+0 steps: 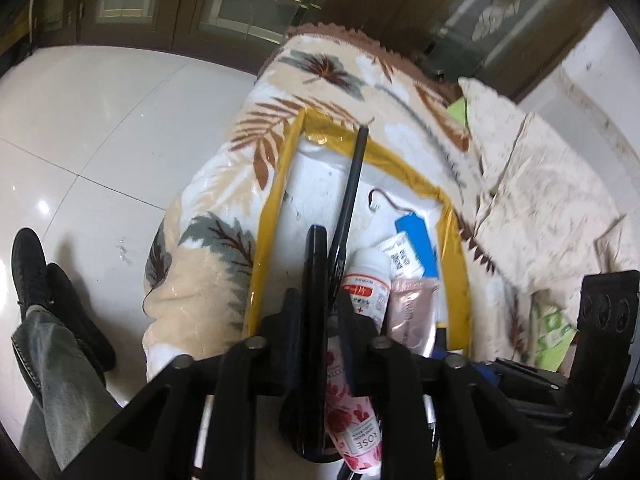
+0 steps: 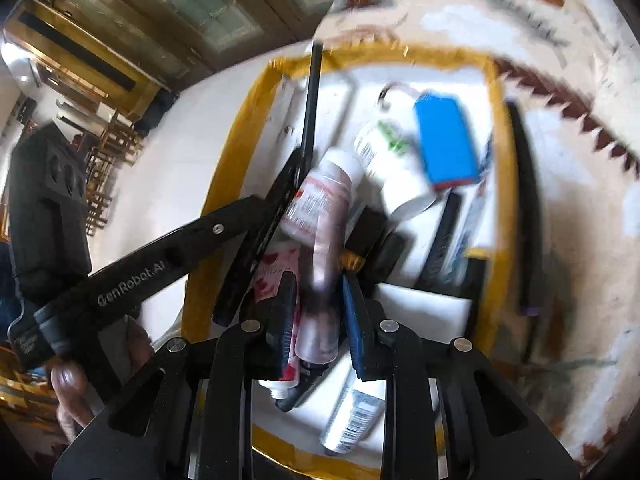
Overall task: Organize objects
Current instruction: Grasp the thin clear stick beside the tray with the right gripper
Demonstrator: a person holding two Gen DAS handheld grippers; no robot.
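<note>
Left gripper: you had its jaws closed on a black tube, held over the near end of the tray.
Right gripper: you had its jaws pinched on a pink tube, also above the tray; that view was motion-blurred.
Tray: white, yellow-taped rim, resting on a leaf-patterned blanket.
Clutter below your grippers: a rose-printed tube, a white bottle with red label, a pink sachet, a blue battery pack and a white bottle with green print, crowded together.
In the way: a long black stick slanted across the tray, its tip over the far rim, just beside your left fingers.
Outside: a dark pen lay on the blanket along the tray's right rim.
</note>
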